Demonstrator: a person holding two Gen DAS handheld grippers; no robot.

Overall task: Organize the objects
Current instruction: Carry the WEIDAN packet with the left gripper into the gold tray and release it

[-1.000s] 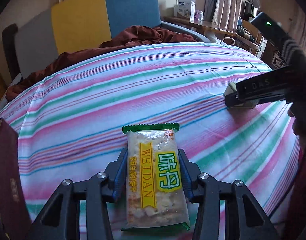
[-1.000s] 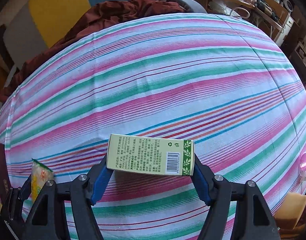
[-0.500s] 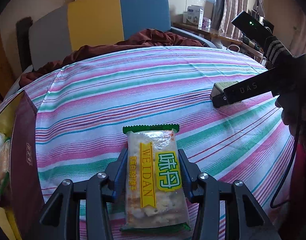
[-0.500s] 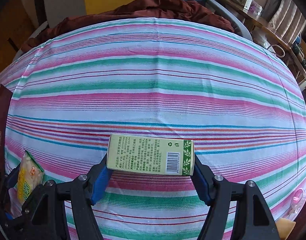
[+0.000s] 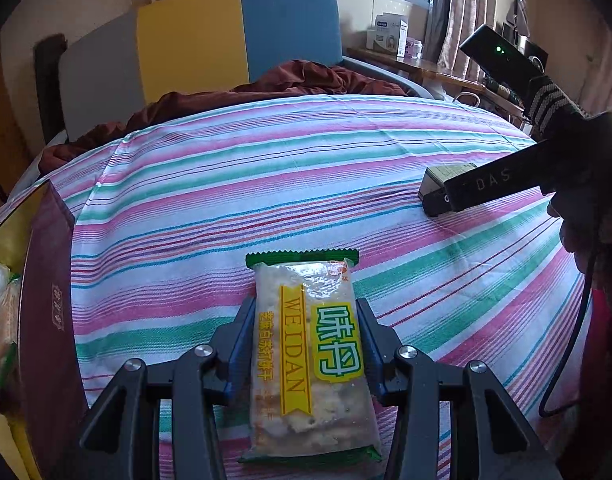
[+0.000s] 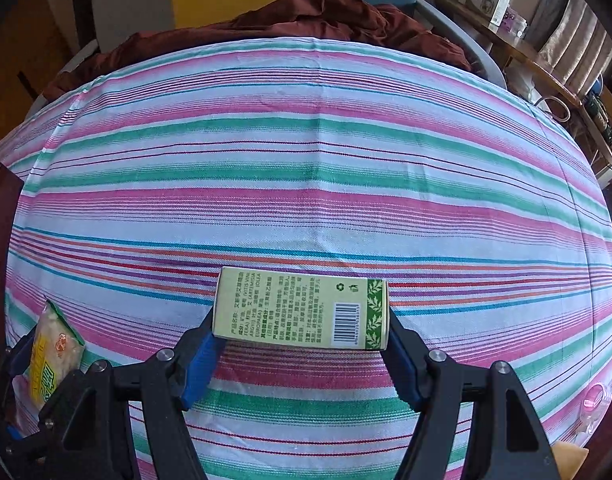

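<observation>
My left gripper (image 5: 304,322) is shut on a clear cracker packet (image 5: 307,356) with green ends and a yellow "WEIDAN" label, held above the striped tablecloth (image 5: 266,184). My right gripper (image 6: 300,320) is shut on a pale green carton (image 6: 302,312) with a barcode, held sideways above the cloth (image 6: 306,160). In the left wrist view the right gripper (image 5: 437,196) and its carton (image 5: 449,172) show at the right. In the right wrist view the cracker packet (image 6: 54,352) shows at the lower left.
A dark red box (image 5: 46,320) with snacks inside stands at the left table edge; its wall shows in the right wrist view (image 6: 0,232). A maroon cloth (image 5: 286,84) lies on the chair behind the table. A side table with boxes (image 5: 389,34) is far right.
Both grippers have swung left with their loads; the dark red box has come further into the left wrist view. Both grips are unchanged.
</observation>
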